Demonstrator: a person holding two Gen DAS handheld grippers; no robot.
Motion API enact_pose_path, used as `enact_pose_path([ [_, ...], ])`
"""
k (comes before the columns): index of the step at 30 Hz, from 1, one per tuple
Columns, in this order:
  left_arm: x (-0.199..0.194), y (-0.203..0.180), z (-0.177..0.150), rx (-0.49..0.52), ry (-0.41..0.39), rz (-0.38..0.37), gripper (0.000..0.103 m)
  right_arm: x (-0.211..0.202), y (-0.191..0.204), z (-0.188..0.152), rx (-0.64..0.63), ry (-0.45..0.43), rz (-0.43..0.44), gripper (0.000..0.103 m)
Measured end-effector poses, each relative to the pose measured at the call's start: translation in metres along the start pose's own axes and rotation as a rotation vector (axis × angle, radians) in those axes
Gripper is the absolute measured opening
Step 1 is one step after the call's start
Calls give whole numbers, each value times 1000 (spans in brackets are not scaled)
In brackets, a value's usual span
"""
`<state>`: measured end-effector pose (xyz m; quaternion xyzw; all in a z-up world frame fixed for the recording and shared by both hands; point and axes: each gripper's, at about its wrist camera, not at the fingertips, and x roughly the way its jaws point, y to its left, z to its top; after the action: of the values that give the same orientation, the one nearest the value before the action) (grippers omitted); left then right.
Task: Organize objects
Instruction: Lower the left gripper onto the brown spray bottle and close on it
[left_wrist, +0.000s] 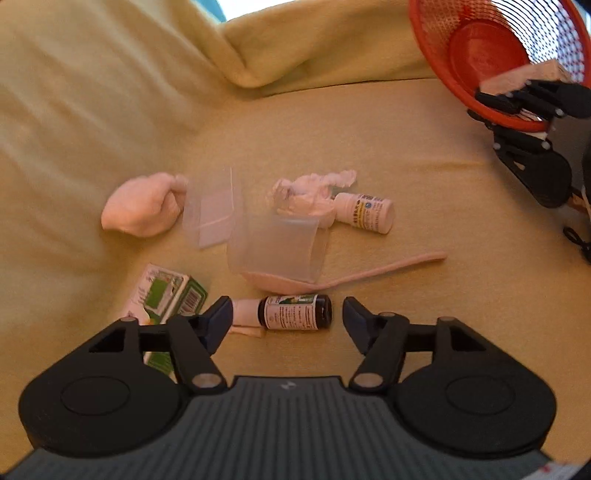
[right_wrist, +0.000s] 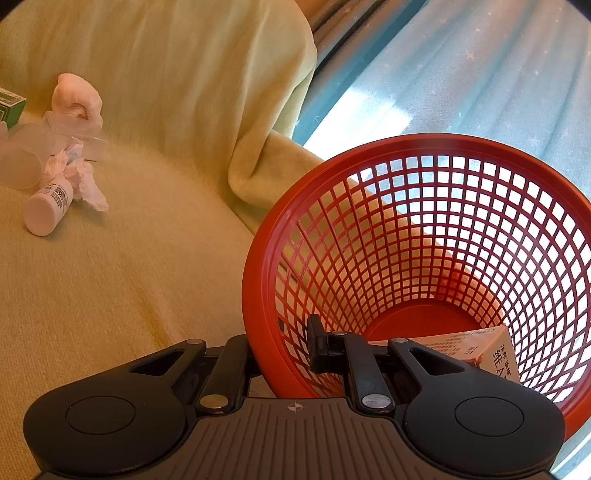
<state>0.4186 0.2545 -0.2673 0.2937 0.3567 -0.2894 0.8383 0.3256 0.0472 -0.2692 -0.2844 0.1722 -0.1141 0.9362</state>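
From my left wrist, my left gripper (left_wrist: 284, 319) stood spread astride the dark bottle (left_wrist: 295, 312), probably untouched, near the blanket's (left_wrist: 424, 332) front edge. From my right, my right gripper (right_wrist: 284, 350) clamped the basket's (right_wrist: 258, 295) rim, steadying it for loading.

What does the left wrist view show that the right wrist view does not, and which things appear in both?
Only the left wrist view shows the dark brown bottle lying between the open jaws of the left hand-held gripper, and the long pink spoon.

Only the right wrist view shows the blue curtain and the printing on the carton inside the basket.

Both show the red basket gripped at its rim by the right hand-held gripper, the white bottle, the crumpled tissue and the green box.
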Motion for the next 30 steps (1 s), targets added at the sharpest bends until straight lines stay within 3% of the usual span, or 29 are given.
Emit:
enact_pose_path([
  [3,8,10,-1,-70,9,-25,67,0,0,0,-1,1,0,10],
  [6,15,13,0,-74,17,-38,80,-1,-1,-1,-3,1,0,10],
  [8,21,15,0,-60,28,-37,83,-1,-1,-1,-3,1,0,10],
  [18,40,38,1,-52,45,-118,91,-1,1,-1,-5,1,1,10],
  [25,41,36,3,-47,63,-120,87,-1,1,-1,-6,2,1,10],
  [30,26,19,6,74,64,-49,86,-1,1,-2,-5,1,1,10],
])
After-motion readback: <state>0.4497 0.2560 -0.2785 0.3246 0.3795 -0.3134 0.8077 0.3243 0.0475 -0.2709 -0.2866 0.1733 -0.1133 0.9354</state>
